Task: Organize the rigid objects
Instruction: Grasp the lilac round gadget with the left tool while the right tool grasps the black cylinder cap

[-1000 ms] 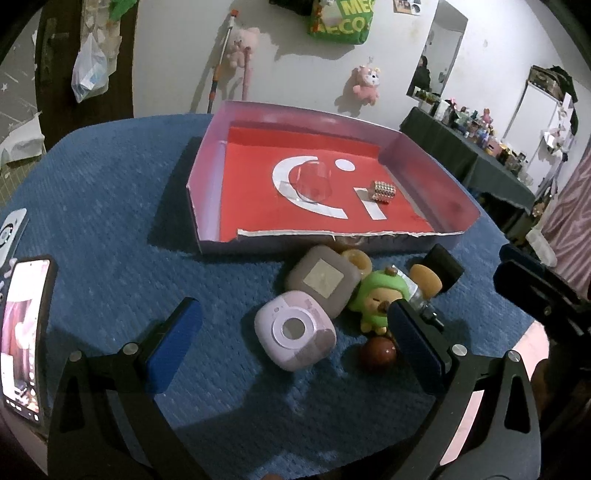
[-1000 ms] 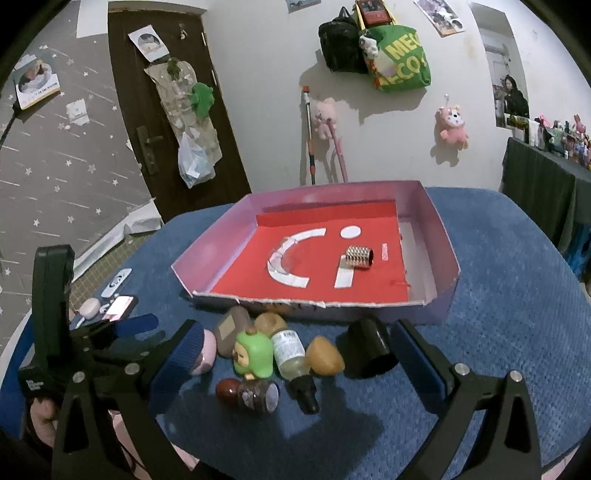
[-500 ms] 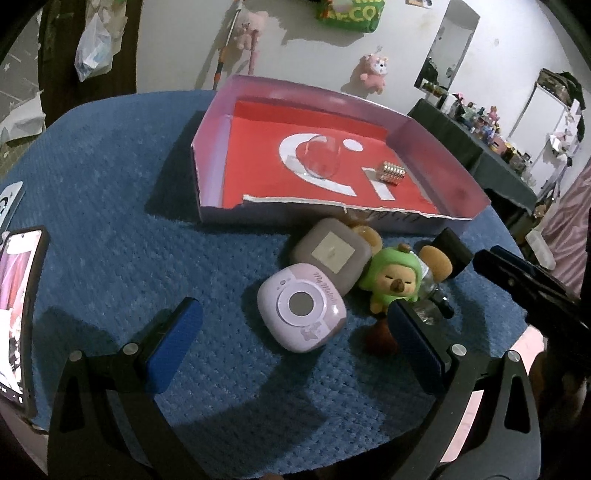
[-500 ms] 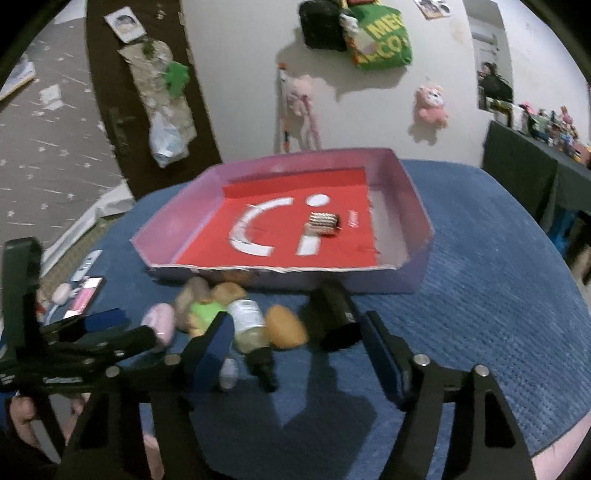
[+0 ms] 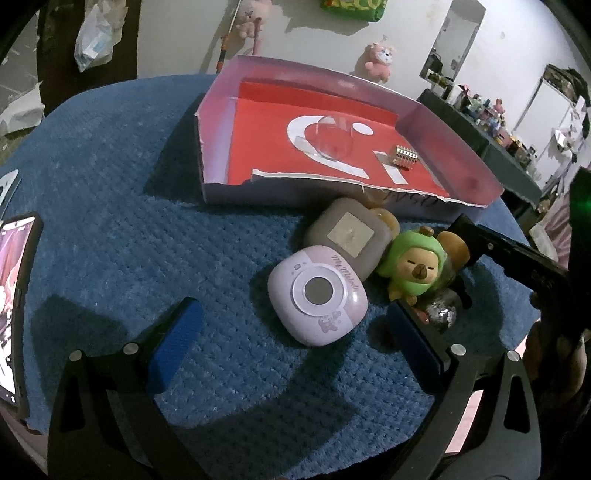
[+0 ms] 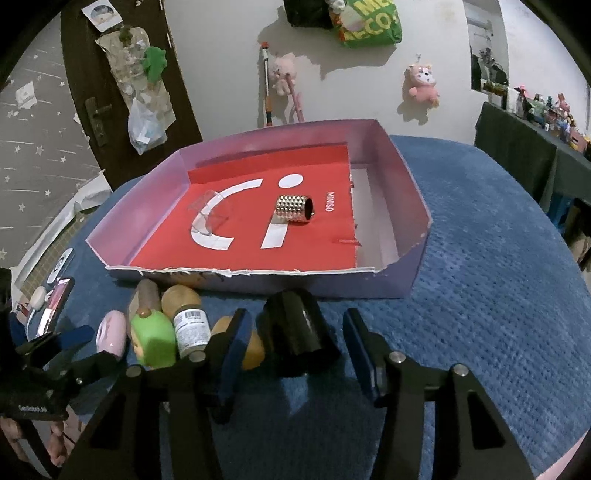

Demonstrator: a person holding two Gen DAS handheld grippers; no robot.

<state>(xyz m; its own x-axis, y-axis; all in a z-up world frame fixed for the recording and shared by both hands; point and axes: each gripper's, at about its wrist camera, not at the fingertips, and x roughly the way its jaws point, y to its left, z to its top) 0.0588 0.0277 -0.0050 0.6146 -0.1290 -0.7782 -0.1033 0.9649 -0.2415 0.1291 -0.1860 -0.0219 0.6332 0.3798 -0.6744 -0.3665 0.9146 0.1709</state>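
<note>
Blue cloth in front of the tray point(image 6: 410, 275) bears most of the work left: pink toy camera point(image 5: 317, 297), grey case point(image 5: 349, 236), green figure point(image 5: 413, 264), labelled bottle point(image 6: 190, 326) and black cup point(image 6: 299, 328) all lie outside. Inside are only a clear cup point(image 6: 208, 218) and, right of it, a studded cylinder point(image 6: 293, 208). The left gripper point(image 5: 291, 332) gapes wide and empty near the camera; the right gripper's point(image 6: 291, 347) jaws are closing around the black cup, not yet pressing.

A dim room with a white wall point(image 6: 221, 66) hung with pink plush toys point(image 6: 423, 83) and a green bag point(image 6: 369, 22), a dark door point(image 6: 110, 85), and a cluttered dark side table point(image 6: 532, 147).
</note>
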